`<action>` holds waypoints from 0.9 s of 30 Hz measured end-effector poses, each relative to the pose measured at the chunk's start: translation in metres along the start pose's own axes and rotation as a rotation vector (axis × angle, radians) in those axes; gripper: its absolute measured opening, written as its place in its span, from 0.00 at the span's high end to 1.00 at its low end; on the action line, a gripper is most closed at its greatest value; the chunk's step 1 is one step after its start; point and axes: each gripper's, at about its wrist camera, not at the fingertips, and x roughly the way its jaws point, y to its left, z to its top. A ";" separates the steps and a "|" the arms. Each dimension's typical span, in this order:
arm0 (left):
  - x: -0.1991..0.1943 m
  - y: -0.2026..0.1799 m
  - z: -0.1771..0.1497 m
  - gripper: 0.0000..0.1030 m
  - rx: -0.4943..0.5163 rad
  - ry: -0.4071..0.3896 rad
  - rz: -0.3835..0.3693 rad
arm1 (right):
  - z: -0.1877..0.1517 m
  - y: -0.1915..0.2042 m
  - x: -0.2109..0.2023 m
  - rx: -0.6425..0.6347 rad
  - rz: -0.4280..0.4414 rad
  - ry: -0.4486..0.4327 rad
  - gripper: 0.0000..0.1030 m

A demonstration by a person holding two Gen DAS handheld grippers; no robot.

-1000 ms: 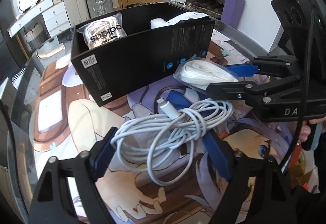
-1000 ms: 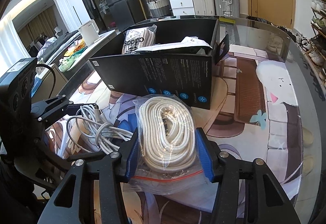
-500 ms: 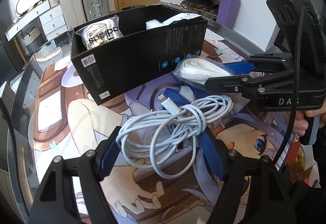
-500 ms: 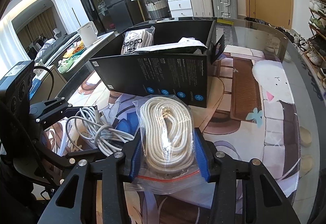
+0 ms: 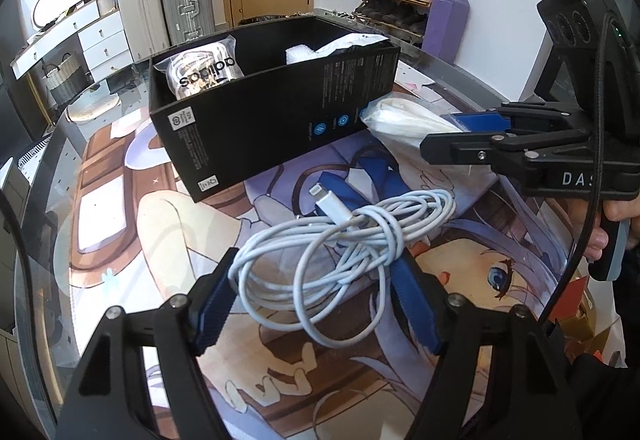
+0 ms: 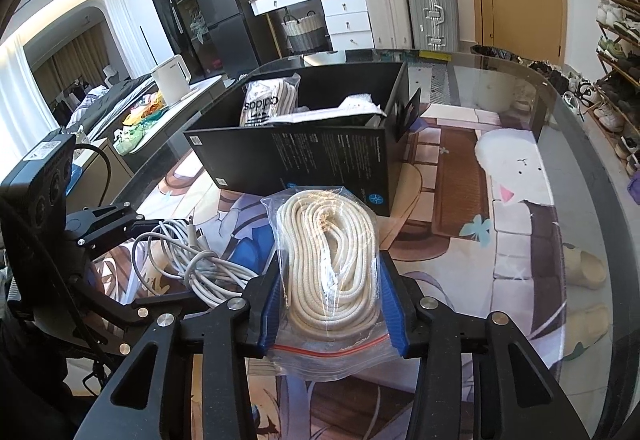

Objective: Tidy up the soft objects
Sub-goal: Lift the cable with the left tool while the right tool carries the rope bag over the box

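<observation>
Left tool (image 5: 316,304) pinching white cable (image 5: 340,244); right tool (image 6: 330,304) pinching bagged rope (image 6: 332,260) | box (image 5: 260,128) bag (image 5: 204,70) reads "adidas"

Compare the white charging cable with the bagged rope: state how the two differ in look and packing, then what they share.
The charging cable is thin, smooth, bare and loosely tangled; the rope is thick, braided, cream and coiled in neat loops. The cable has no wrapping; the rope sits in a clear zip bag. The left gripper holds the cable; the right gripper holds the rope. Both are gripped in front of the black box.
</observation>
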 end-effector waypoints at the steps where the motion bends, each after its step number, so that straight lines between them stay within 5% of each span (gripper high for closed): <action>1: -0.001 0.001 0.000 0.28 -0.003 -0.003 -0.001 | 0.000 0.001 -0.002 -0.001 -0.001 -0.006 0.58; 27: -0.056 0.031 0.021 0.28 -0.134 -0.164 0.066 | 0.025 0.021 -0.065 -0.042 -0.022 -0.153 0.58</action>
